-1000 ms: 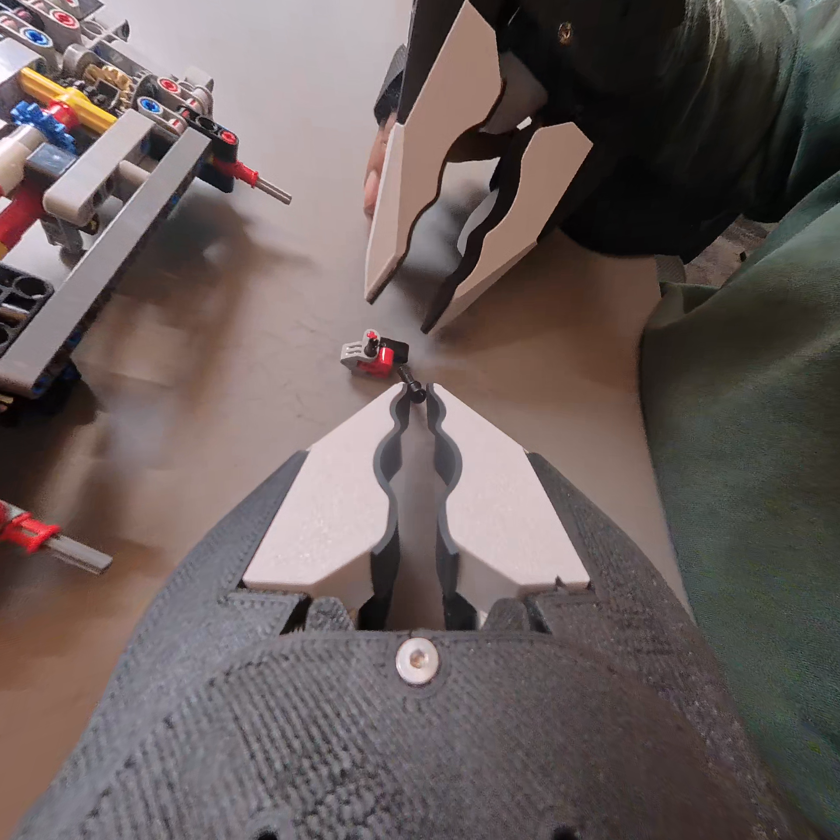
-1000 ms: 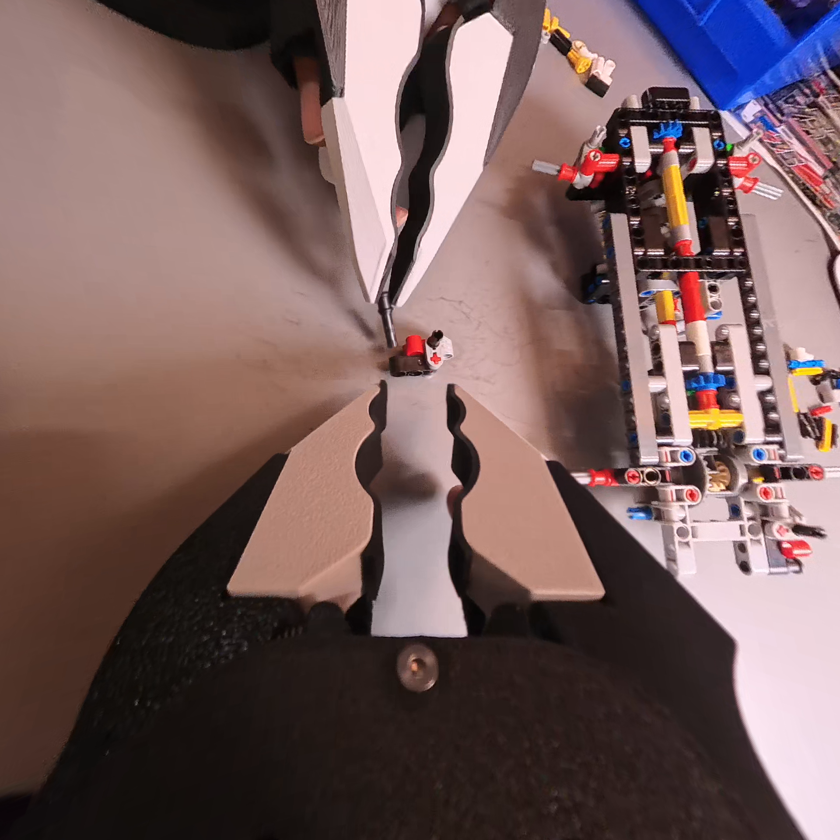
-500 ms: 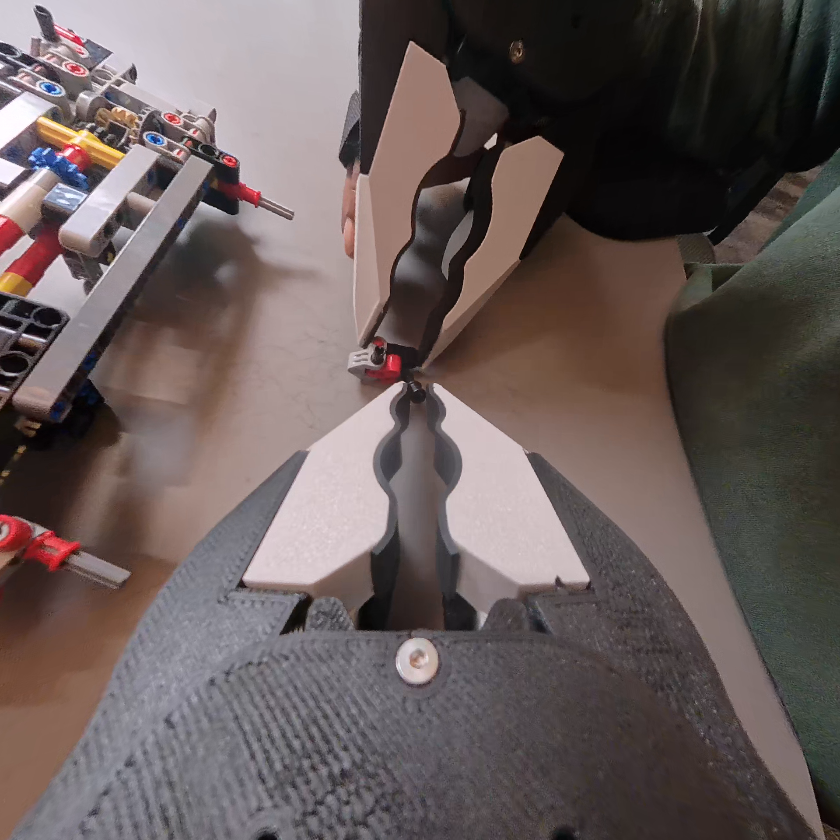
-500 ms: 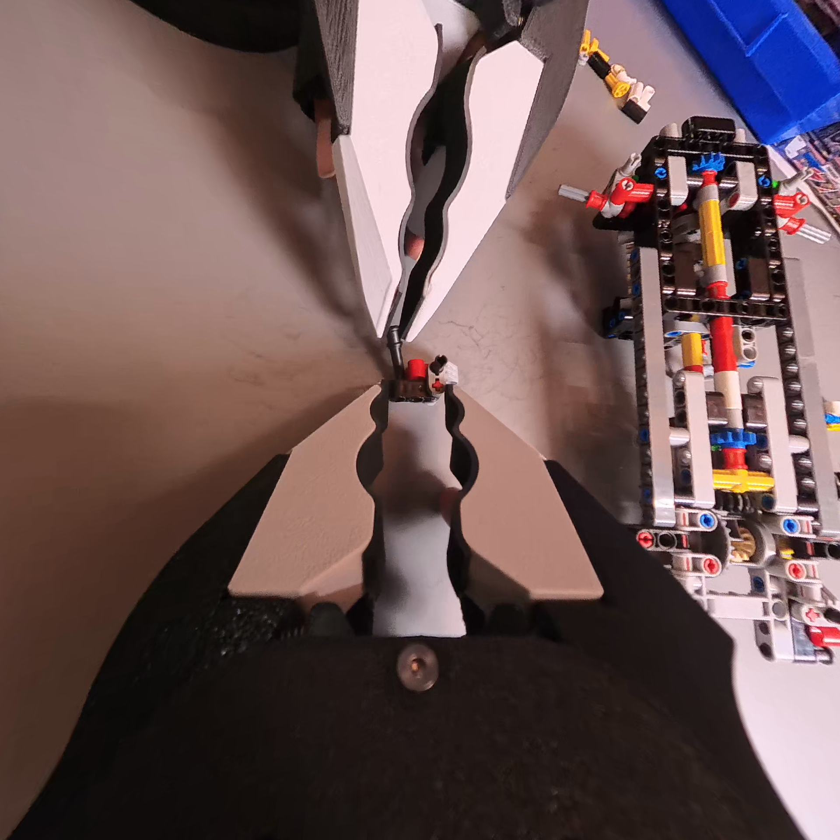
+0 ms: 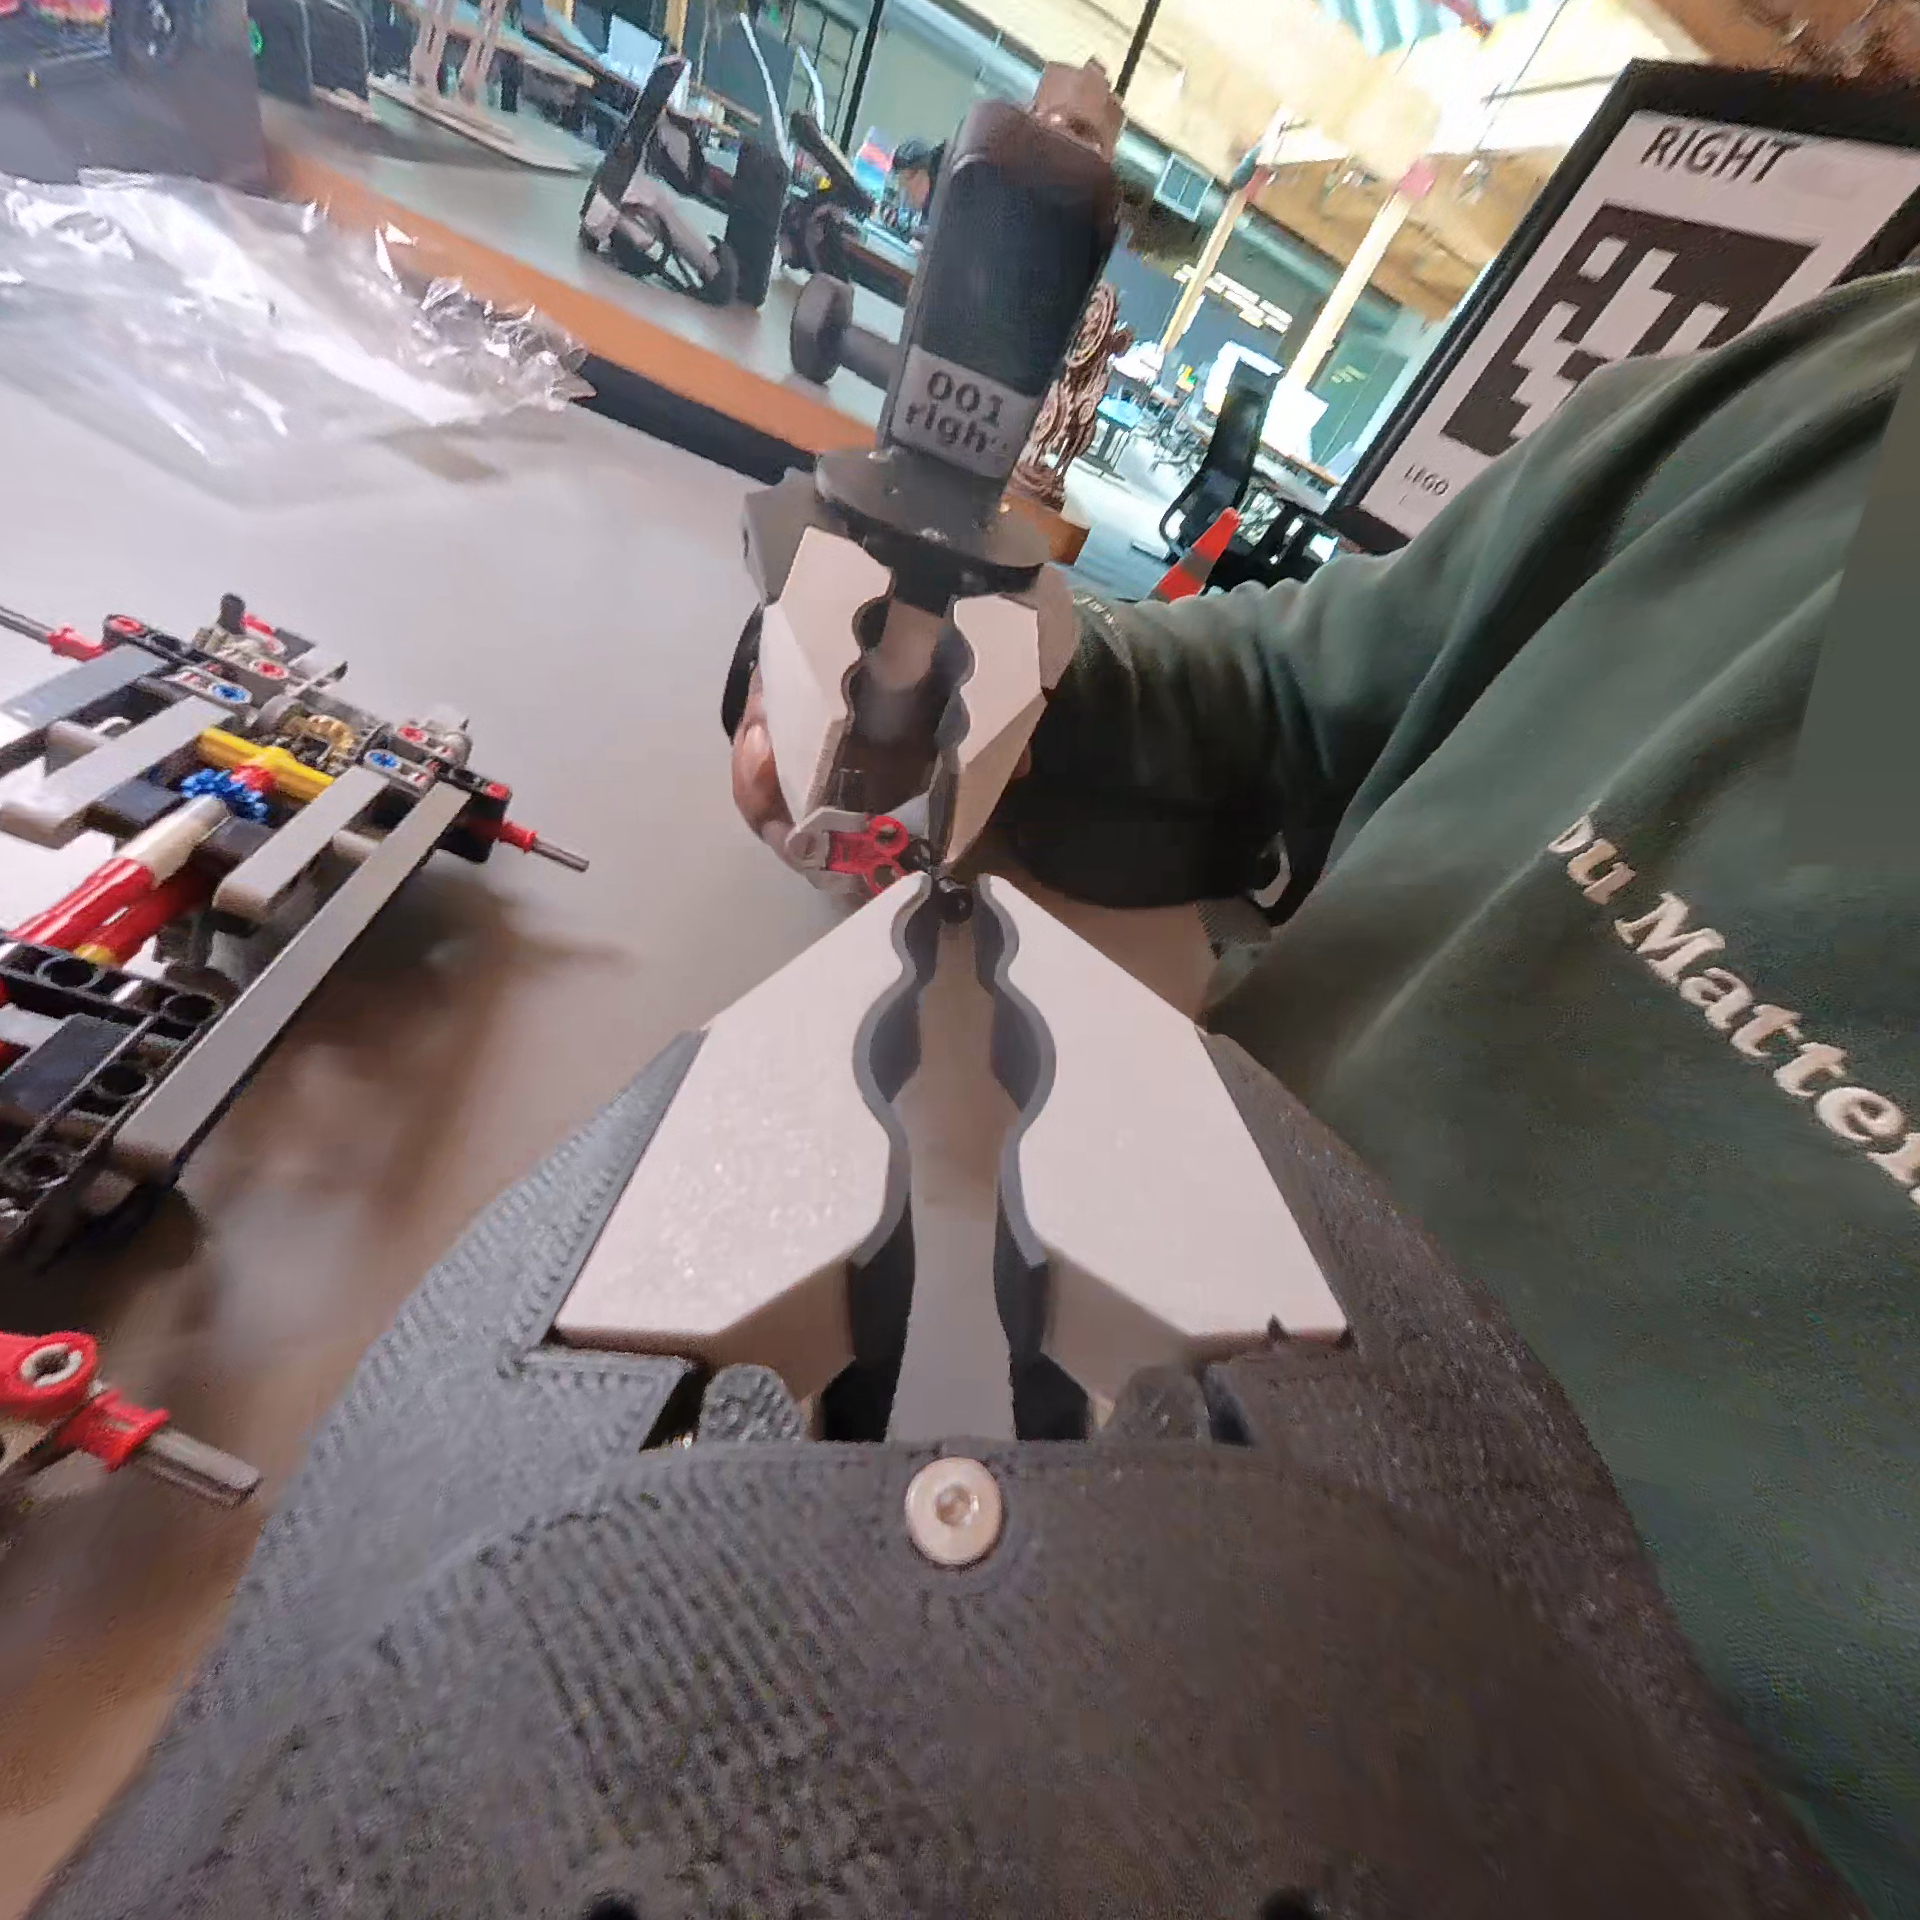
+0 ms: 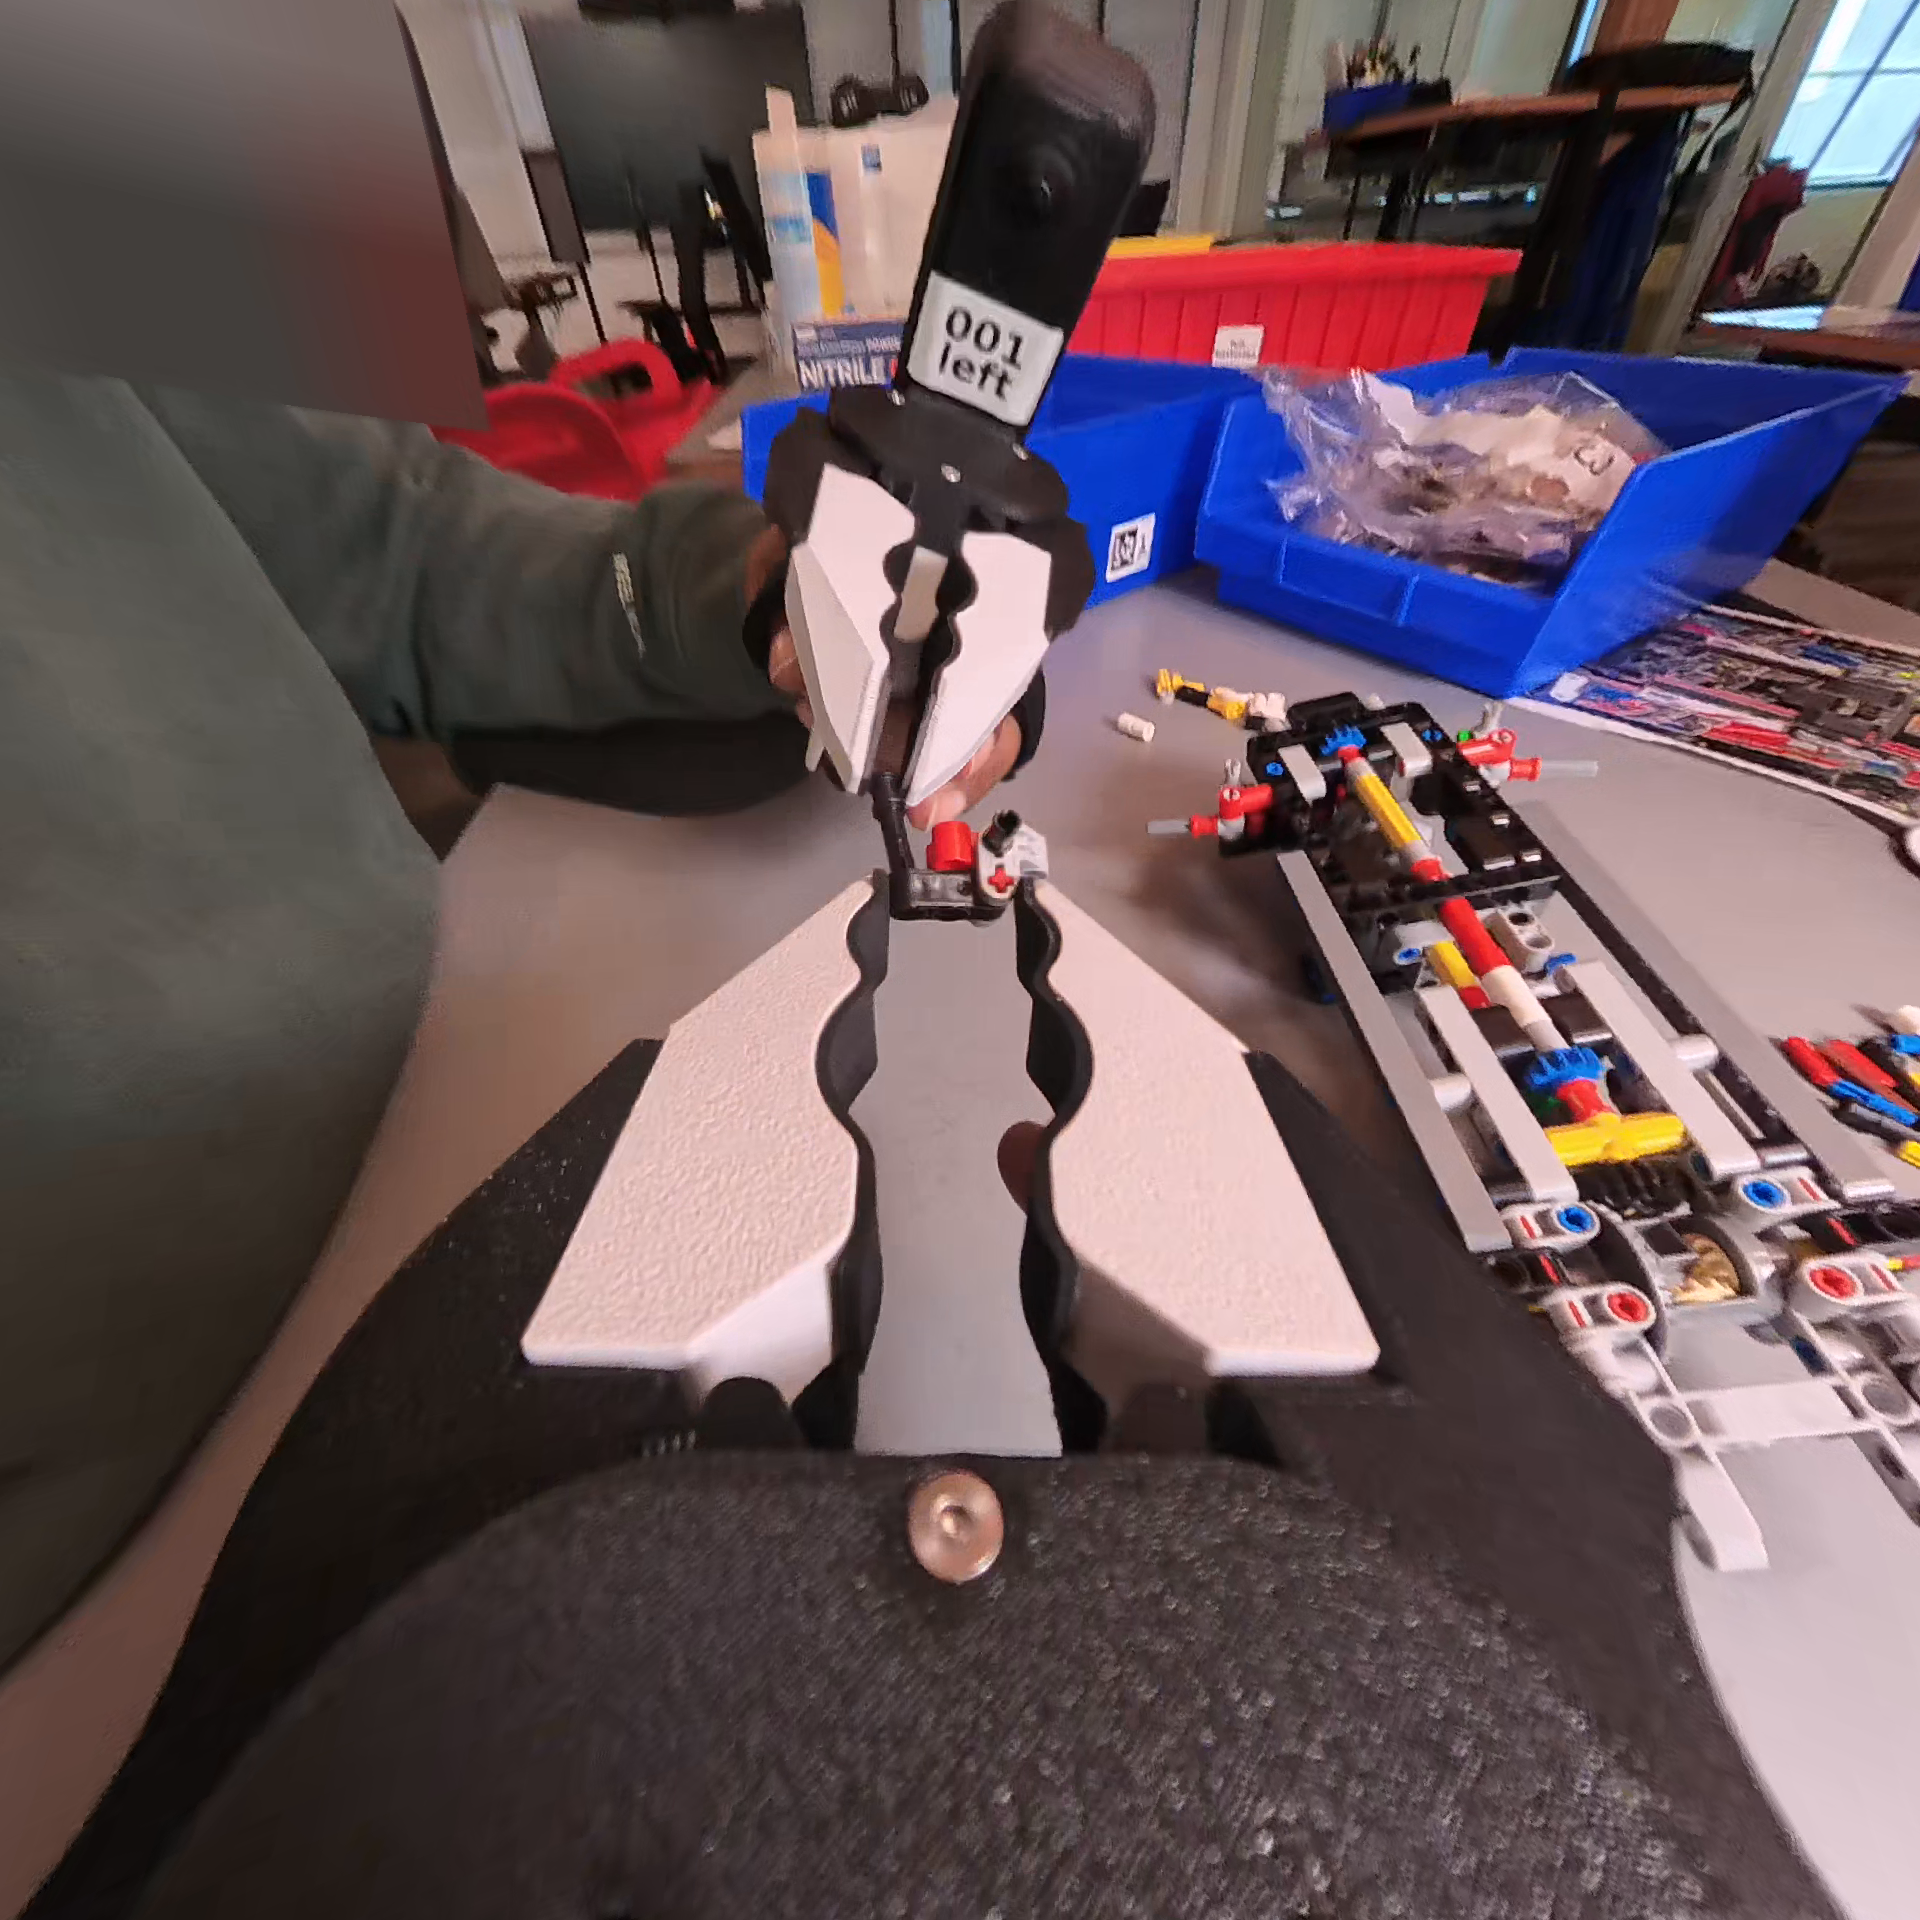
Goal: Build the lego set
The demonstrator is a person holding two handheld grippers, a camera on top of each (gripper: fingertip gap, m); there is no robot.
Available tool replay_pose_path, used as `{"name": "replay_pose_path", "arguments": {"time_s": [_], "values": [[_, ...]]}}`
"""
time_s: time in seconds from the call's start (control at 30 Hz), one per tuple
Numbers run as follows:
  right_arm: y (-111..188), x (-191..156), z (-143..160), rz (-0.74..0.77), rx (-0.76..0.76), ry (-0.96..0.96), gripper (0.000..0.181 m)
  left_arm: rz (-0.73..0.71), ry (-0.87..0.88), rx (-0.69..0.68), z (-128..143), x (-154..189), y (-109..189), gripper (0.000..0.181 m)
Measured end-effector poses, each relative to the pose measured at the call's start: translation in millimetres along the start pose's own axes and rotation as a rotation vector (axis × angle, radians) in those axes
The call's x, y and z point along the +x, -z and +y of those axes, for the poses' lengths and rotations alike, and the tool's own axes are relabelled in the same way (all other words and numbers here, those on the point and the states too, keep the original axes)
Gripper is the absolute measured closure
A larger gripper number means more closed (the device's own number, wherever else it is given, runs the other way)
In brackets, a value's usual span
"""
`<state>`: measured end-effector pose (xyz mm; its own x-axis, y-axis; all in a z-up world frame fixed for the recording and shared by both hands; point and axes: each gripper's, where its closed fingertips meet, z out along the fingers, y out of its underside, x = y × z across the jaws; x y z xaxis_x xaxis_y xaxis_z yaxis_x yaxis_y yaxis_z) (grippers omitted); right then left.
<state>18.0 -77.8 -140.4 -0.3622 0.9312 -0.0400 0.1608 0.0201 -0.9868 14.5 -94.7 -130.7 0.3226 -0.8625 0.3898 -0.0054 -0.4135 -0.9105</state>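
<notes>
Right hand-held gripper (image 6: 951, 902) of mine pinches the small black, red and grey lego sub-assembly (image 6: 961, 871) above the desk (image 6: 1143, 644), while my left hand-held gripper (image 5: 948, 896), squeezed on the thin black axle pin (image 6: 889, 812), meets it tip to tip, pin pointing into it.

Small piece (image 6: 961, 868) red, black, grey; chassis (image 6: 1538, 1049) grey-black, yellow-red shaft; bins (image 6: 1538, 582) blue; sleeve (image 5: 1558, 831) green.

Workshop; blue parts bins (image 6: 1558, 582) (red crate (image 6: 1288, 301) behind)
</notes>
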Motion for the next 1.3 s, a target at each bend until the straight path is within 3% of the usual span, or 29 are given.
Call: {"name": "replay_pose_path", "arguments": {"time_s": [0.3,0.9,1.07,1.3], "values": [[0.6,-7.5,-5.5,-0.044,0.038,-0.017,0.16,0.041,0.021,0.044,-7.4,7.4,-0.2,0.177],[-5.3,-13.1,8.7,-0.052,-0.035,0.006,0.161,0.027,0.076,-0.043,5.2,4.2,-3.1,0.177],[-4.0,-11.4,-2.5,-0.068,0.033,-0.11,0.161,-0.01,-0.018,0.022,-8.0,6.3,-1.7,0.177],[1.6,-3.7,-24.3,-0.093,0.184,-0.308,0.161,-0.141,-0.289,0.09,-27.3,11.3,1.2,0.177]]}}
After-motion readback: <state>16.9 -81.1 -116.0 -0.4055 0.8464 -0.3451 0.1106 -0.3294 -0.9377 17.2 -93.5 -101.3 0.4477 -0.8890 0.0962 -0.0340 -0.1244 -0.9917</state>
